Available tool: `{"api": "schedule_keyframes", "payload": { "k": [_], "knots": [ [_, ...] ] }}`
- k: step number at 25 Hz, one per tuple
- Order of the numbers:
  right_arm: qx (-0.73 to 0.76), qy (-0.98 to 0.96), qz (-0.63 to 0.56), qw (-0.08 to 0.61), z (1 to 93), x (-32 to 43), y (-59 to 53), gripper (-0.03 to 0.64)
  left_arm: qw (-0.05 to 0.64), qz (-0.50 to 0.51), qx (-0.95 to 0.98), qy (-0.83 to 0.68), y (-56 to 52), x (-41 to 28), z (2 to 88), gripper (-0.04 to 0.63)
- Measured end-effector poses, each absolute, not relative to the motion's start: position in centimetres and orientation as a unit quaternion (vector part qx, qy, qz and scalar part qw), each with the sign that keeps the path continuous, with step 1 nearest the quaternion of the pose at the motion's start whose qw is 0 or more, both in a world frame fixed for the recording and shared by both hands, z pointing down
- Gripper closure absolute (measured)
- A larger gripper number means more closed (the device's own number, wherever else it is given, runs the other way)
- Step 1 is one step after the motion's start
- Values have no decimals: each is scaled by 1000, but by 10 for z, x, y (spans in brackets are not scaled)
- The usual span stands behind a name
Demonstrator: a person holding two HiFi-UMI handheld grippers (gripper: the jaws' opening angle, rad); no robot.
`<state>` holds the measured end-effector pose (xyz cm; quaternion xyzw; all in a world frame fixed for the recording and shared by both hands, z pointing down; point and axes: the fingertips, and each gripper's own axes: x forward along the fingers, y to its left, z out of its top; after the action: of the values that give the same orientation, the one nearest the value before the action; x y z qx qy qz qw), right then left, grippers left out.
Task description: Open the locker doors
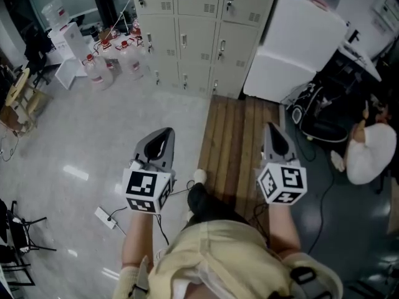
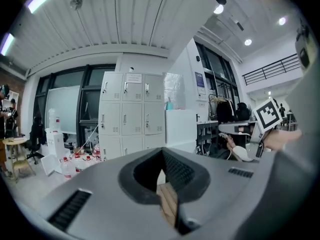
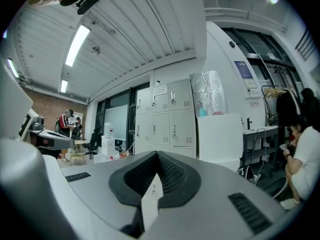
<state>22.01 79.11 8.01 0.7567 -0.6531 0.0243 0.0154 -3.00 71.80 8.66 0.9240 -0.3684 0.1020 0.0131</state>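
A bank of beige lockers [image 1: 187, 30] stands against the far wall, several doors in rows, all shut, each with a small handle. The left gripper view shows the lockers [image 2: 132, 116] straight ahead, and so does the right gripper view [image 3: 165, 121]. My left gripper [image 1: 166, 133] is held out over the pale floor, well short of the lockers, its jaws shut with nothing between them [image 2: 162, 152]. My right gripper [image 1: 273, 128] hovers over the wooden slat platform [image 1: 240, 136], also shut and empty [image 3: 157, 156]. Neither touches a door.
A white cabinet [image 1: 293, 42] stands right of the lockers. Water bottles [image 1: 103, 67] crowd the floor to their left. A power strip [image 1: 105, 217] and cable lie by my feet. A seated person [image 1: 371, 151] and dark bags [image 1: 321, 114] are at right.
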Motion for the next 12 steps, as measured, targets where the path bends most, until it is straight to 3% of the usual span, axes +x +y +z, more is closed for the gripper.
{"api": "schedule_keyframes", "payload": {
  "k": [8,12],
  "knots": [
    [749,-662,30,23,97,239,730,613,27,97,911,-400,672,-25,93,593],
    [751,-659,36,23,98,274,693,612,28,79,915,-395,631,12,88,593]
  ]
}}
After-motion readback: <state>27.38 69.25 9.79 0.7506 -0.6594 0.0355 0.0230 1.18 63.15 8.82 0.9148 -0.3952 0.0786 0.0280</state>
